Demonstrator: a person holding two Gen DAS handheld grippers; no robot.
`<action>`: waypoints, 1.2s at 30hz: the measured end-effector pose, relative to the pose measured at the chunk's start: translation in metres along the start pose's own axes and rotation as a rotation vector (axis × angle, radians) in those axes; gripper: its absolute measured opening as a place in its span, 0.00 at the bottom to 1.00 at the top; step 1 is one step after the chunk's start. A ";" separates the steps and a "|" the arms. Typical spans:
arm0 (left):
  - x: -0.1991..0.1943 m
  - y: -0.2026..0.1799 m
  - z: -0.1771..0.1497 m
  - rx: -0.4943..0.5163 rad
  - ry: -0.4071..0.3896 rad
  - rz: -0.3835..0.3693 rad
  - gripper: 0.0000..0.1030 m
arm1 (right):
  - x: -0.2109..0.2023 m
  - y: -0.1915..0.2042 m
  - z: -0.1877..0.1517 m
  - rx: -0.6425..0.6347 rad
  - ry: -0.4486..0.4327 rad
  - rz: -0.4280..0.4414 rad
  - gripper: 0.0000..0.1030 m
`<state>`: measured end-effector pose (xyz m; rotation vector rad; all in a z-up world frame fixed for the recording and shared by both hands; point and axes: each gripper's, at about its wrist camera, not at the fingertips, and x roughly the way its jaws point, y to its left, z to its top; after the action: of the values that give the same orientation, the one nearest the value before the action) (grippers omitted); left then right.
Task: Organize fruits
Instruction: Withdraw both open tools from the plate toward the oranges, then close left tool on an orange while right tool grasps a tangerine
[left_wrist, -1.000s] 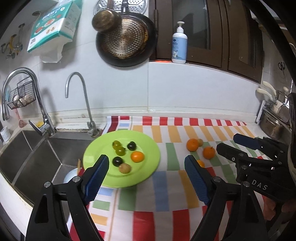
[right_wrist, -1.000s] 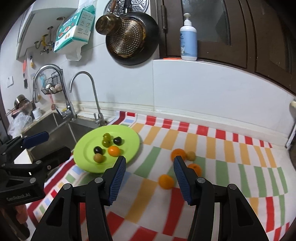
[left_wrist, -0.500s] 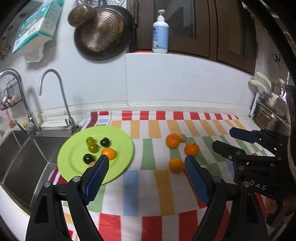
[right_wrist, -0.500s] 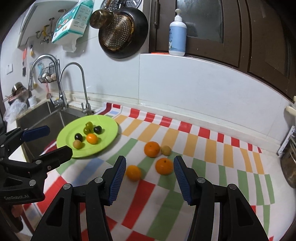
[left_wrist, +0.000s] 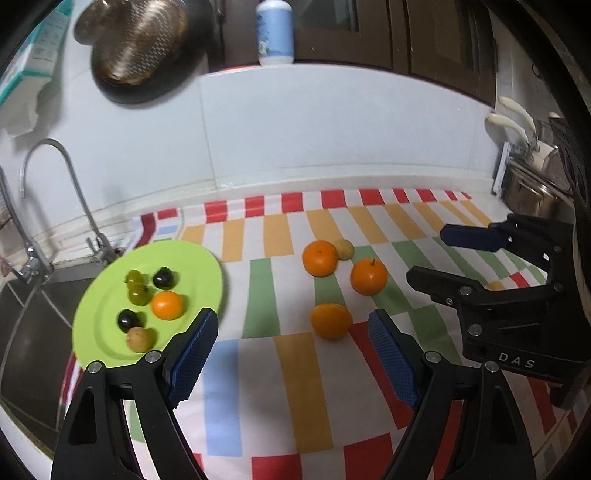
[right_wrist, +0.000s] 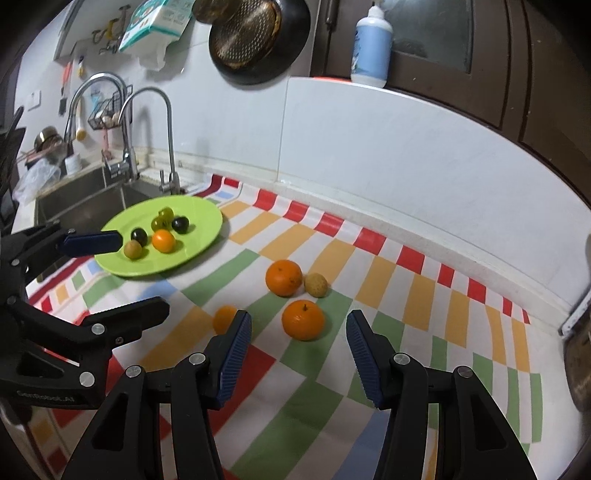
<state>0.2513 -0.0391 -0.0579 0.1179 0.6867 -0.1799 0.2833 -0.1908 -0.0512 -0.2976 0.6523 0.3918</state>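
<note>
My left tongs (left_wrist: 291, 354) stand with their blue pads wide apart and nothing between them, held above the striped cloth (left_wrist: 258, 387); the nearest orange (left_wrist: 331, 320) lies just ahead of the gap, toward the right pad, not touched. My right tongs (right_wrist: 298, 350) are parted to a narrower gap, also empty; the stemmed orange (right_wrist: 303, 319) sits on the cloth directly ahead, in line with the gap, clear of both pads. Beyond it lie a third orange (right_wrist: 283, 277) and, just beside that, a small tan fruit (right_wrist: 316, 284); whether these two touch I cannot tell. The nearest orange appears in the right view partly hidden behind my left-side pad. Ahead and to the left of both tongs, the green plate (right_wrist: 199, 218) rests on the cloth's edge next to the sink (right_wrist: 74, 199). On the plate: one small orange fruit (right_wrist: 163, 240), two dark round fruits (right_wrist: 180, 224), two green ones close together (right_wrist: 162, 218), and one tan fruit (right_wrist: 133, 249). Each pair of tongs shows at the edge of the other's view, well apart
</note>
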 end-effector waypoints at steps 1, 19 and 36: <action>0.003 -0.001 0.000 0.001 0.007 -0.004 0.81 | 0.003 -0.001 0.000 -0.005 0.003 -0.001 0.53; 0.060 -0.013 -0.005 0.099 0.094 -0.106 0.65 | 0.060 -0.013 -0.012 -0.086 0.083 0.052 0.53; 0.084 -0.009 -0.001 0.064 0.151 -0.204 0.37 | 0.094 -0.015 -0.007 -0.075 0.137 0.149 0.47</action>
<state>0.3126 -0.0579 -0.1131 0.1237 0.8441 -0.3924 0.3543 -0.1825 -0.1147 -0.3502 0.7982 0.5431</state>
